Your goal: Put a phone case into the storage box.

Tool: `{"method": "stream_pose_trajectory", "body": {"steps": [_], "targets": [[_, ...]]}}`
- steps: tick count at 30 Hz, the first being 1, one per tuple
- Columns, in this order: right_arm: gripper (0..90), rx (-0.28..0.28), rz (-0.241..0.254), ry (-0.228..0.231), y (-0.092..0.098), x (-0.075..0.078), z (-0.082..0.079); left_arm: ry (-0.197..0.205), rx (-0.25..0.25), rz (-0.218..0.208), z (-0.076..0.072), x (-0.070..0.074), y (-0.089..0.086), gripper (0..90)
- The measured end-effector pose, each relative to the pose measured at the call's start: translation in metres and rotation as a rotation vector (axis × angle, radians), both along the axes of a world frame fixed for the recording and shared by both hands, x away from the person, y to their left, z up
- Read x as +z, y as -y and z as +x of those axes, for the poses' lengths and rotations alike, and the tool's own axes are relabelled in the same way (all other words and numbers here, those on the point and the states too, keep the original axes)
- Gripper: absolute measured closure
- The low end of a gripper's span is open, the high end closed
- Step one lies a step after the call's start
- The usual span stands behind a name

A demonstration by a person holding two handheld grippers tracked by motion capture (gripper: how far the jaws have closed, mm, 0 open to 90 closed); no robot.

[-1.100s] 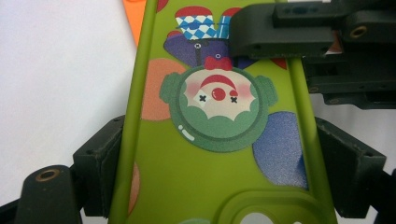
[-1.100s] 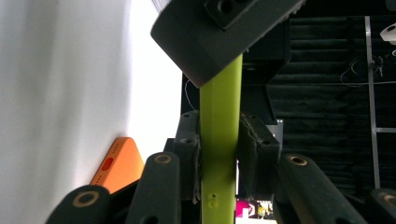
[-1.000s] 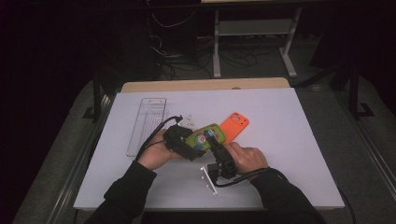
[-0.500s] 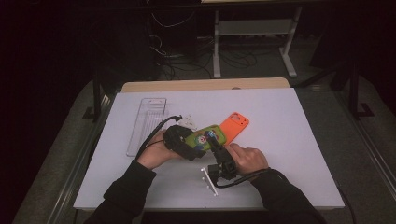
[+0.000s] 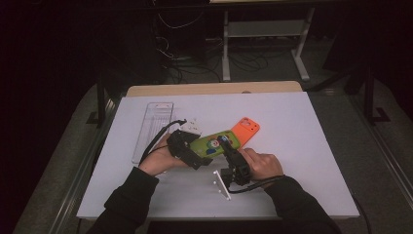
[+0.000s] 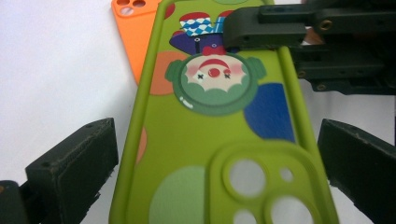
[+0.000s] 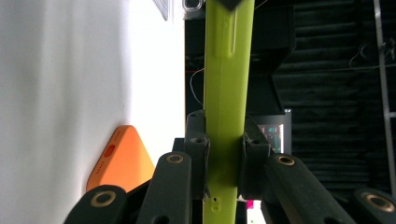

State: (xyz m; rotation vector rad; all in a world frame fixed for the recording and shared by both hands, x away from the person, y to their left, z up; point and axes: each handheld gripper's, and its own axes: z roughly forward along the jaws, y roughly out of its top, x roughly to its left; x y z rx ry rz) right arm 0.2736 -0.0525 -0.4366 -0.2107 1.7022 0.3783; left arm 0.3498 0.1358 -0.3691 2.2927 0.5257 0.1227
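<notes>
The right gripper (image 5: 225,142) has its jaws clamped on the edge of a green phone case (image 5: 214,145), one pad pressed against each face of it; in the right gripper view the green phone case (image 7: 227,93) stands edge-on between the two pads. The case is printed with a clown face and coloured dots and has a raised camera cut-out. It is held off the white worktop (image 5: 302,146), partly over an orange phone case (image 5: 245,130) that lies flat on the worktop just behind it.

The left gripper (image 5: 192,151) sits at the camera-cut-out end of the green case. Its jaws have just been opening and now stand wide: in the left gripper view the green phone case (image 6: 205,140) lies between them, with a gap showing on each side, so neither pad presses on it.

A clear plastic package (image 5: 152,129) lies on the worktop to the left of the hands, apart from both cases.
</notes>
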Motion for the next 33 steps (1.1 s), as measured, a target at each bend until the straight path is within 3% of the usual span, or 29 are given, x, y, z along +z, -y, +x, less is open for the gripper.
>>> {"method": "stream_pose_trajectory", "body": {"steps": [5,6,8,11,12,13,14,16,17,18,23,24,27,33], "targets": [[76.0,-0.035,0.038,-0.049,0.007,0.003,0.006,0.002,0.011,-0.017,0.002,0.002,-0.007,0.0],[76.0,-0.035,0.038,-0.049,0.007,0.003,0.006,0.01,-0.005,0.007,0.004,0.004,-0.011,0.0],[76.0,-0.044,0.051,-0.08,0.009,0.005,0.007,0.0,0.02,-0.029,0.004,0.003,-0.012,0.0],[76.0,-0.067,0.095,-0.093,0.013,0.007,0.009,0.019,0.029,-0.027,0.006,0.005,-0.018,0.0],[76.0,-0.076,0.085,-0.127,0.015,0.007,0.01,0.022,0.034,-0.025,0.007,0.004,-0.019,0.0],[76.0,-0.076,0.085,-0.127,0.015,0.007,0.01,0.028,0.039,-0.018,0.007,0.004,-0.02,0.0],[76.0,-0.079,0.104,-0.156,0.016,0.007,0.01,0.032,0.037,-0.017,0.008,0.004,-0.021,0.0],[76.0,-0.074,0.108,-0.158,0.017,0.009,0.01,0.03,0.037,-0.011,0.008,0.004,-0.022,0.0],[76.0,-0.089,0.135,-0.177,0.017,0.009,0.01,0.04,0.027,-0.001,0.009,0.004,-0.022,0.0],[76.0,-0.094,0.136,-0.184,0.018,0.011,0.01,0.021,0.046,-0.024,0.007,0.003,-0.021,0.0],[76.0,-0.099,0.166,-0.215,0.022,0.016,0.014,0.029,0.044,-0.017,0.007,0.002,-0.02,0.0],[76.0,-0.101,0.2,-0.229,0.022,0.015,0.014,0.029,0.043,-0.017,0.008,0.002,-0.02,0.0],[76.0,-0.116,0.24,-0.272,0.024,0.017,0.015,0.037,0.037,-0.01,0.008,0.002,-0.021,0.0],[76.0,-0.128,0.277,-0.322,0.025,0.019,0.019,0.046,0.039,-0.008,0.008,0.003,-0.02,0.0]]}}
